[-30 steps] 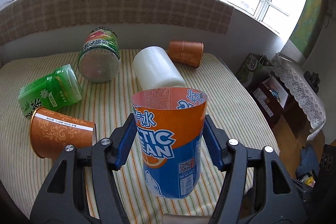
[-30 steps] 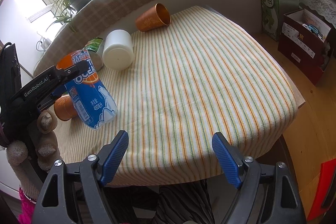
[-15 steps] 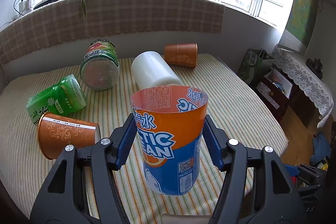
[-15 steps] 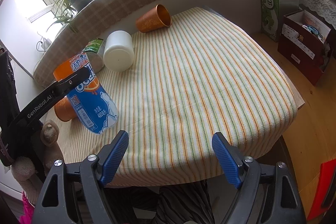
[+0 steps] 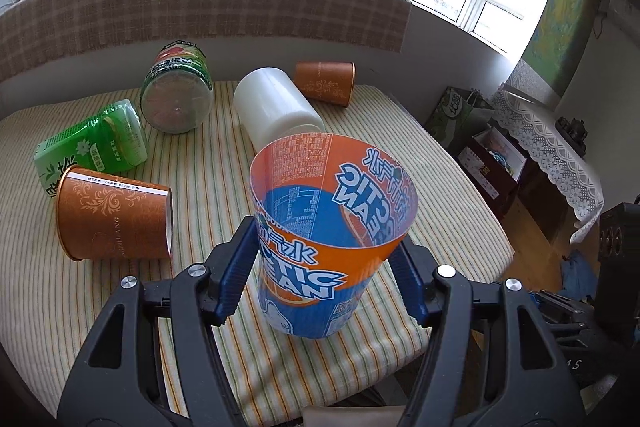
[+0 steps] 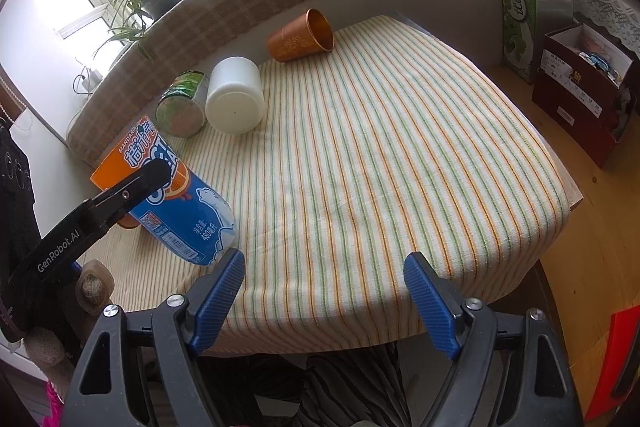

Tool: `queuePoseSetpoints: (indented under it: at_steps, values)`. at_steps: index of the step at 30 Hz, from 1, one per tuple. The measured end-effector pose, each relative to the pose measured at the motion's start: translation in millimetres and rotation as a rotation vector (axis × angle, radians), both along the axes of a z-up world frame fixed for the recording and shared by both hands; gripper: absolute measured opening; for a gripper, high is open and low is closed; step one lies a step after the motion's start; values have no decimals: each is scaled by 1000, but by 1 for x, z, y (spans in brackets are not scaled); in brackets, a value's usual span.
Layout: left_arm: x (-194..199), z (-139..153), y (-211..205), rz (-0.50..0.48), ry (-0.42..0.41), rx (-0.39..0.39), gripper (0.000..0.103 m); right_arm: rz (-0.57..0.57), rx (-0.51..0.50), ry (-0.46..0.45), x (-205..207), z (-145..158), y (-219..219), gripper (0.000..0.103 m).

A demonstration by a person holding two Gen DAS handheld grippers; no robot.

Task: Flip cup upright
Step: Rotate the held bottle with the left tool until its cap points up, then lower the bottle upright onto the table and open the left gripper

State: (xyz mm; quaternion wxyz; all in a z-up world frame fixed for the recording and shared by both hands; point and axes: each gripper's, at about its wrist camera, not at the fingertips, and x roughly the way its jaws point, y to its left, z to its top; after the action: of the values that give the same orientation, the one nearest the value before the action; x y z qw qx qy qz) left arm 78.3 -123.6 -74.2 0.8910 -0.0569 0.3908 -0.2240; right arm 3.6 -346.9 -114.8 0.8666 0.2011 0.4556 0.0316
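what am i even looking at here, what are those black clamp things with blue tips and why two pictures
Those are hand-held grippers, one in each of a person's hands, each with a fisheye camera looking along its two blue-padded fingers. So you get one picture per gripper.

The left gripper is shut on an orange and blue cup, open end up, its base at the striped tablecloth. The right gripper is open and empty, near the table's front edge; its view shows the same cup from the side.

Lying on their sides on the cloth: two brown paper cups, a white cup, a green cut bottle and a clear green-labelled one.
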Motion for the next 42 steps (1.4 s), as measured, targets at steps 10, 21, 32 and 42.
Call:
queuePoseSetpoints:
  at_steps: [10,21,32,42]
  values:
    - [-4,-9,2,-29,74,-25,73,7,-7,-13,-3,5,6,84]
    - [-18,-14,14,-29,88,8,84,14,-26,-40,-6,12,10,84]
    - [-56,7,55,109,-60,79,84,44,-169,-183,-18,37,32,87]
    - [-94,55,66,239,-339,152,95,53,-301,-402,-41,70,59,103]
